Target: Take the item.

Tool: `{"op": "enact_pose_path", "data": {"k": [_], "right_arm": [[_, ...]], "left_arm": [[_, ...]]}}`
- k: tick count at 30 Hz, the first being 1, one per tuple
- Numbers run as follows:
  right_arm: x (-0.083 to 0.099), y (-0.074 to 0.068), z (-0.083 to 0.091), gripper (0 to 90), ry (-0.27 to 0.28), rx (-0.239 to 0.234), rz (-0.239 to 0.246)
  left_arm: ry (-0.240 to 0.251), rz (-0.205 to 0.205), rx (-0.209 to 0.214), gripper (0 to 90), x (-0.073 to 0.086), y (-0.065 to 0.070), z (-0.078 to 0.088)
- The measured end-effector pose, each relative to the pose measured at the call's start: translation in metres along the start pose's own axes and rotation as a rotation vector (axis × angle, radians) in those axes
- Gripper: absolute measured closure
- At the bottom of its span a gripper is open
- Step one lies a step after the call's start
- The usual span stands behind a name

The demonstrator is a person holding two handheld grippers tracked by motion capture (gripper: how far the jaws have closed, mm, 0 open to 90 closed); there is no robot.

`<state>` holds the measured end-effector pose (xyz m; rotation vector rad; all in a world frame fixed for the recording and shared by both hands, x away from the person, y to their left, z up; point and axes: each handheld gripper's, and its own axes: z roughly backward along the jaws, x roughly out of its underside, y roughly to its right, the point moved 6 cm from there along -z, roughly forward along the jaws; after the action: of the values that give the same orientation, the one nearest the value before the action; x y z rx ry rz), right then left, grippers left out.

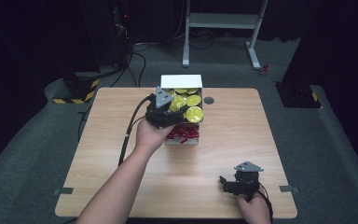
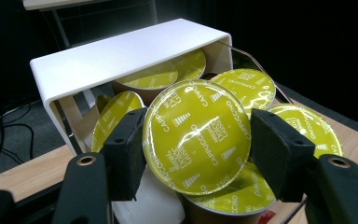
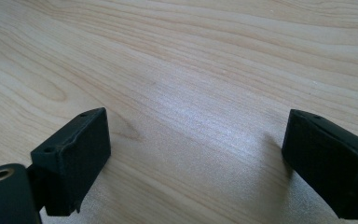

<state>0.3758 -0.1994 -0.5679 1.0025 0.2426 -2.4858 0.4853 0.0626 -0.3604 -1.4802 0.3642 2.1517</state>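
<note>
Clearly, a yellow-lidded cappuccino capsule (image 2: 196,136) is clamped across its rim between the two black pads of the left gripper (image 2: 196,149), and it is held tilted, just in front of the white rack (image 2: 121,51) at the table's far edge. Several more yellow capsules (image 2: 249,84) are crowded around and beneath it, some touching, and a layer of red capsules (image 1: 182,134) is seen under them in the high view. The right gripper (image 3: 196,158) is rested low over the bare wooden table (image 3: 191,56), well apart from the rack, with its jaws spread wide and nothing between them. A slip is judged the main risk: the grip is taken on a thin, glossy rim, so the capsule could be twisted out. Neighbouring capsules could also be dragged along and spilled if the lift is made at an angle.
</note>
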Motion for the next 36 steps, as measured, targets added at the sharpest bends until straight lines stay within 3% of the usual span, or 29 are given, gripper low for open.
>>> {"op": "enact_pose_path", "data": {"k": [5, 36], "right_arm": [[0.000, 0.000, 0.000, 7.8, -0.001, 0.000, 0.000], [0.000, 0.000, 0.000, 7.8, -0.001, 0.000, 0.001]], "left_arm": [[0.016, 0.015, 0.005, 39.5, -0.003, -0.001, 0.003], [0.076, 0.006, 0.021, 39.6, -0.020, -0.002, 0.030]]}}
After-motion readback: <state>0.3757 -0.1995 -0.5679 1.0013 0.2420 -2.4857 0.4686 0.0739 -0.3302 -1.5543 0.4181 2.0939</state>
